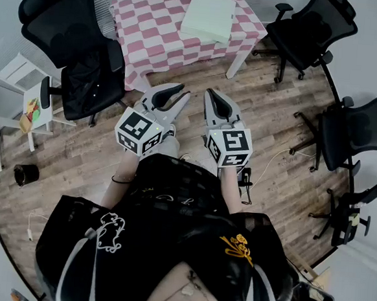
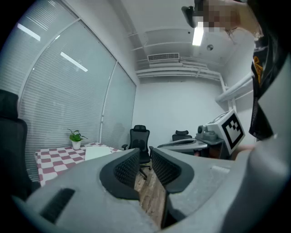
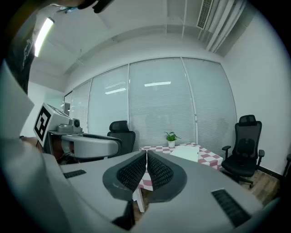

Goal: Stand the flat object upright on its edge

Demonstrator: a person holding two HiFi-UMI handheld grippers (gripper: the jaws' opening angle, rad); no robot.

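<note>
Where the head view looks down, side by side over the wood floor [image 1: 77, 157]: left tongs [image 1: 183, 92] and right tongs [image 1: 210, 95], both well short of the worktop [image 1: 152, 33]. In the left gripper view, left tongs [image 2: 145, 152] closed down to a thin slit, only floor showing through, nothing gripped. In the right gripper view, right tongs [image 3: 146, 154] with pads pressed together, empty too.

Pale slab [image 1: 209, 15] lying flat on the checked cloth [image 1: 140, 19], toward the worktop's right side, untouched and well apart from both tongs. From the left gripper view, only a thin pale strip of slab [image 2: 97, 151], underside hidden. From the right gripper view, slab [image 3: 186, 152] low over the tongs' grey body, near edge hard to make out.

Far edge of the worktop cut off at the top of the head view. Small potted plant [image 2: 76, 136] on the worktop by the blinds [image 2: 54, 91]. Hands mostly hidden beneath the marker cubes [image 1: 138, 131]. Black chairs [image 1: 73, 46] around the room, those at right cropped by the round frame edge.
</note>
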